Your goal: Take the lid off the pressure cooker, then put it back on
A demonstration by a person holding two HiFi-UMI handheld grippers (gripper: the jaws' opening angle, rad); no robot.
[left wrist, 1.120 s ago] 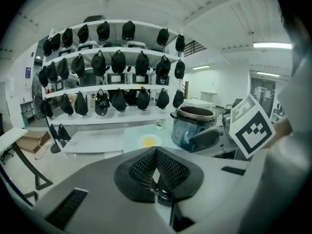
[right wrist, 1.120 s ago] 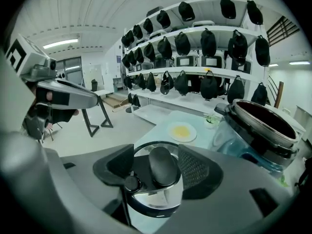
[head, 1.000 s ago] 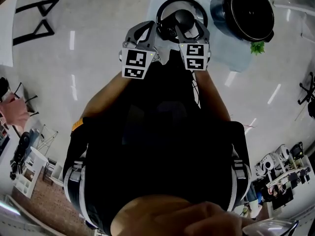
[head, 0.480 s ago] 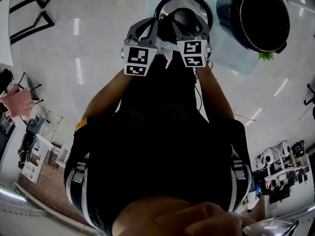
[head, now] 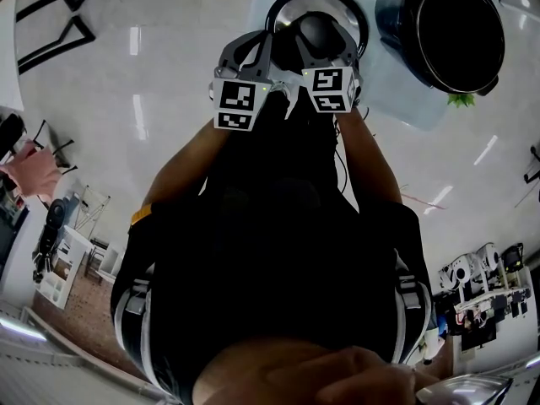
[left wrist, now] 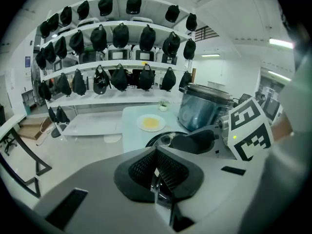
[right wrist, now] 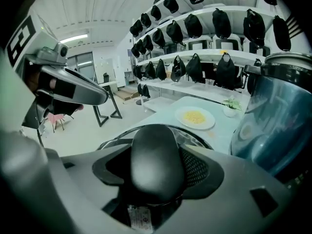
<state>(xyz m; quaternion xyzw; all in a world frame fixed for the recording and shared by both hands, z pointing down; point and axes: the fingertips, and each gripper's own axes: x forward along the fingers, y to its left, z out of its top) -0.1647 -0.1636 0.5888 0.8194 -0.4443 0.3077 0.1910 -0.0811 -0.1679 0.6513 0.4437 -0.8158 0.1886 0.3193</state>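
The pressure cooker's lid (head: 283,11), steel with a dark rim, is held by its black knob (head: 310,30), and my right gripper (head: 314,39) is shut on that knob. In the right gripper view the knob (right wrist: 156,162) fills the space between the jaws, with the lid's rim (right wrist: 117,138) showing beyond. The open cooker pot (head: 447,28) stands to the right, apart from the lid; it also shows as the pot (right wrist: 278,116). My left gripper (head: 263,51) sits just left of the lid. Its jaws are shut on nothing (left wrist: 158,175).
A pale table (head: 396,99) carries the pot, a white plate with yellow food (right wrist: 195,117) and a small potted plant (right wrist: 229,104). White shelves hung with black bags (left wrist: 122,77) stand behind. A black-legged table frame (head: 59,24) stands on the floor at the left.
The lid, still in the right gripper, has drawn slightly left, away from the cooker pot. Both grippers have stayed close together.
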